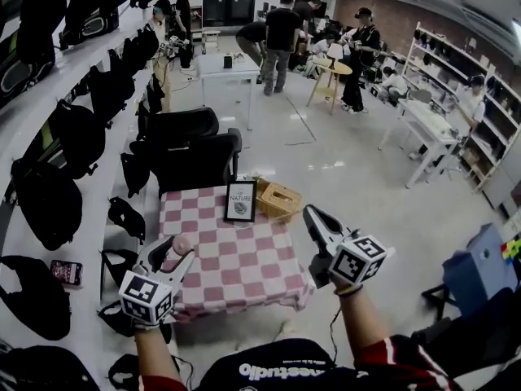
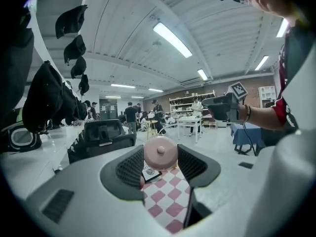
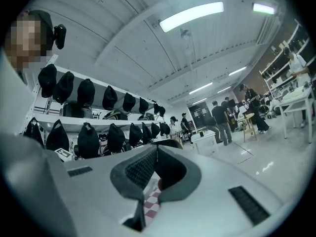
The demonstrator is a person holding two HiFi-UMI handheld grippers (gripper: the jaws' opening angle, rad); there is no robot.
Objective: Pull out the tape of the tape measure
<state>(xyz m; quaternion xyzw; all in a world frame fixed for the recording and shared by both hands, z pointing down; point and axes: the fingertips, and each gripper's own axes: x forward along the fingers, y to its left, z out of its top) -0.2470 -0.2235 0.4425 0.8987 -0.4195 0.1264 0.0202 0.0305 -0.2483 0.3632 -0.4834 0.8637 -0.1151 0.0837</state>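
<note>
Left gripper (image 1: 174, 252) is closed on the tape measure (image 1: 181, 243). Its two dark ribbed pads press the small round pink case from either side, jaws only as far apart as the case is wide. In the left gripper view the tape measure (image 2: 160, 152) sits right at the fingertips, its flat round face with the little centre knob turned back toward the camera. The case is round, so I see no real long axis, and I cannot tell which way the tape's mouth points. It hangs in the air above the near left corner of the table (image 1: 244, 279) with the pink-and-white checked cloth, not touching it.

Right gripper (image 1: 314, 217) hovers over the table's near right edge, well apart from the tape measure. In its own view the right gripper's (image 3: 157, 151) tips meet with nothing between them, and only a sliver of checked cloth shows below.

At the table's far edge stand a framed picture (image 1: 241, 200) and, just beside it, a wooden box (image 1: 279, 200). Beyond them are black chairs (image 1: 195, 149) and people further off in the room.
</note>
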